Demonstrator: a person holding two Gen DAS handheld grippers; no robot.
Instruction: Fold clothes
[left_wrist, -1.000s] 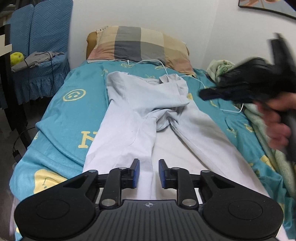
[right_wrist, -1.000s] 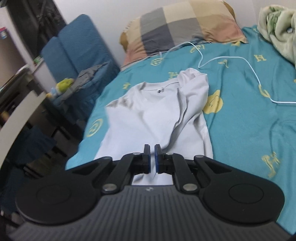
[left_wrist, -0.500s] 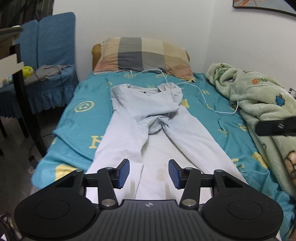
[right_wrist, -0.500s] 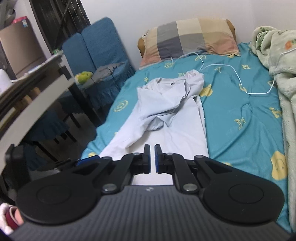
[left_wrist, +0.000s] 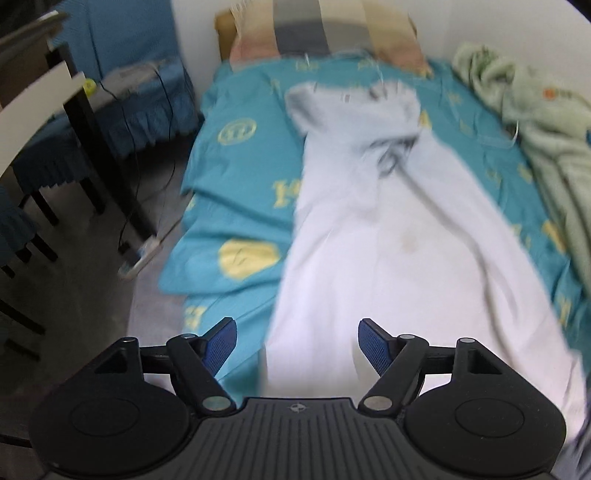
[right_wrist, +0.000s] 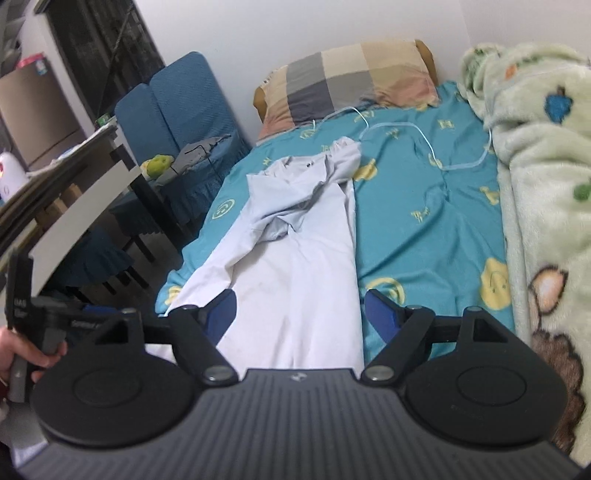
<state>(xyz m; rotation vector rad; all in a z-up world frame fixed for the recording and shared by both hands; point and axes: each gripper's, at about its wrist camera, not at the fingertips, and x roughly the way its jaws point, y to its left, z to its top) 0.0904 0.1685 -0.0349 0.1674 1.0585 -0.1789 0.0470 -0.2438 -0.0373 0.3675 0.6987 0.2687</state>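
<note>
2 grippers, both mine, hang over the foot of the bed: left gripper and right gripper, each with jaws spread wide and holding nothing. A pale shirt lies lengthwise on the teal sheet, collar toward the checked pillow. A green blanket is heaped along the right wall side; blue chairs stand left of the bed.

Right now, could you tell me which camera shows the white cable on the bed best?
The right wrist view. There the cable is sharp, looping from below the pillow across the sheet toward the blanket. The left wrist view is motion-blurred, so only faint white streaks of it show.
</note>
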